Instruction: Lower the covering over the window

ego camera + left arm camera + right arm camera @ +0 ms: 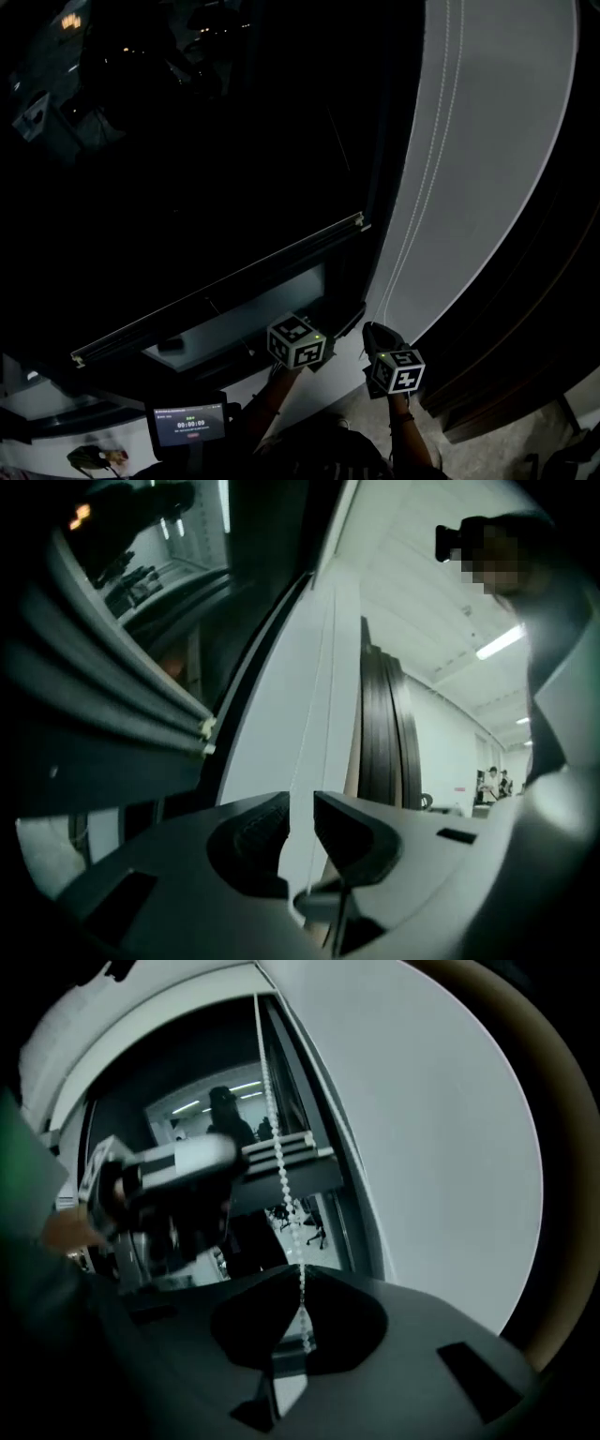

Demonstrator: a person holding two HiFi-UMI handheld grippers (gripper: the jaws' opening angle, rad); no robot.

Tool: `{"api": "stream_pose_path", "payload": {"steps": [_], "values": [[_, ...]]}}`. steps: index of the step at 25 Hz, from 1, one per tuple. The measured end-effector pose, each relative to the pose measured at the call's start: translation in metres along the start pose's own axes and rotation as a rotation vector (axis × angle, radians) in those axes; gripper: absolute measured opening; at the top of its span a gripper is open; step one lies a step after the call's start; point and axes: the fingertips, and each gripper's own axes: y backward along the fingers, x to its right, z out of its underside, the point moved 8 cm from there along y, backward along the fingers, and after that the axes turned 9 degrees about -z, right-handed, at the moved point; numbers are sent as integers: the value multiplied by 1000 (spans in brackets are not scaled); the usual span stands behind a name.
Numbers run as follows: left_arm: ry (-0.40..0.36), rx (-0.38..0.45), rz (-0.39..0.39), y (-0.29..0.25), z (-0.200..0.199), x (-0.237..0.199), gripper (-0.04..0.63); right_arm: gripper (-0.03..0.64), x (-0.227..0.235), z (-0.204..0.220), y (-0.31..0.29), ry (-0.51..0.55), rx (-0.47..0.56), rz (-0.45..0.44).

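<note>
**At right, a grip; at left, slack**

Low by the window (253,309), my right claw (298,1274) is pinched shut on the chain (278,1171). My left claw (302,803) stands narrowly apart, a strand running free between its pads. The blind's bar (216,289) hangs partway down, lit glass under it. Risks, as I judge them: beads slipping through my right pads if I yank, hauling the wrong strand and raising the blind, or my left closing early and locking the loop.
</note>
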Motion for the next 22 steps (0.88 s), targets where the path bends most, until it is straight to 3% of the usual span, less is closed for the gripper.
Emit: {"api": "stream_pose_path", "payload": {"steps": [3, 8, 10, 12, 18, 20, 22], "values": [[-69, 92, 81, -14, -45, 19, 108, 21, -6, 35, -7, -83, -84, -27], [-174, 142, 167, -32, -86, 45, 110, 21, -7, 52, -7, -86, -120, -23], [-198, 159, 158, -32, -97, 49, 108, 21, -15, 48, -7, -88, -115, -39], [-206, 172, 147, -30, -102, 51, 25, 21, -17, 49, -6, -96, -109, -51], [-150, 210, 102, -27, -104, 52, 15, 21, -22, 47, 3, -86, -119, -84], [-152, 237, 55, -23, -102, 46, 12, 21, -29, 46, 8, -56, -124, -96], [-175, 206, -1, -21, -89, 34, 12, 23, -35, 40, 13, -24, -109, -105]]}}
